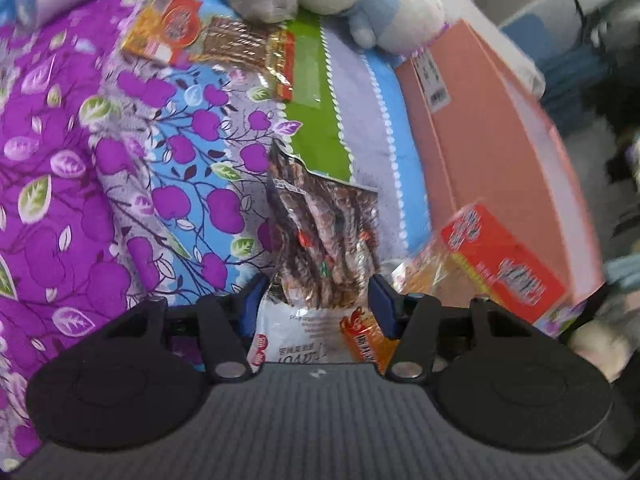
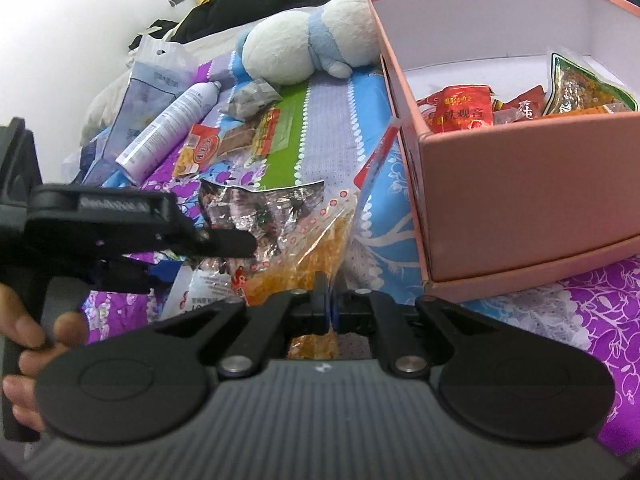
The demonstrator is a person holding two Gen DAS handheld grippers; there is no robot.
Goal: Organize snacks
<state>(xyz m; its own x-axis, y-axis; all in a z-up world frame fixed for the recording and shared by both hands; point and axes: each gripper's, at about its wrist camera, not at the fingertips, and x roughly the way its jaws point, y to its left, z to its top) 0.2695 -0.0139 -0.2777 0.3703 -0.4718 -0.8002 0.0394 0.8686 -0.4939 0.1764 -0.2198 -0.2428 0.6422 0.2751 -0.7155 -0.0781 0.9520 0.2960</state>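
A silver-and-brown snack packet (image 1: 324, 228) stands crumpled between the blue pads of my left gripper (image 1: 318, 296), which press on both its edges. The right wrist view shows that gripper (image 2: 212, 258) at the left, held by a hand (image 2: 24, 332), with the same packet (image 2: 256, 204) at its fingers. My right gripper (image 2: 326, 308) is shut on a clear packet of orange snacks (image 2: 316, 240). The pink box (image 2: 520, 200) at the right holds several packets (image 2: 460, 108). A red flat packet (image 2: 376, 160) leans against its wall.
Two more packets (image 1: 168, 28) (image 1: 240, 44) lie far off on the purple floral bedspread (image 1: 60, 200). A white-and-blue plush toy (image 2: 296, 52), a spray can (image 2: 172, 128) and a plastic bag (image 2: 148, 80) lie behind them. The pink box (image 1: 500, 140) borders the right side.
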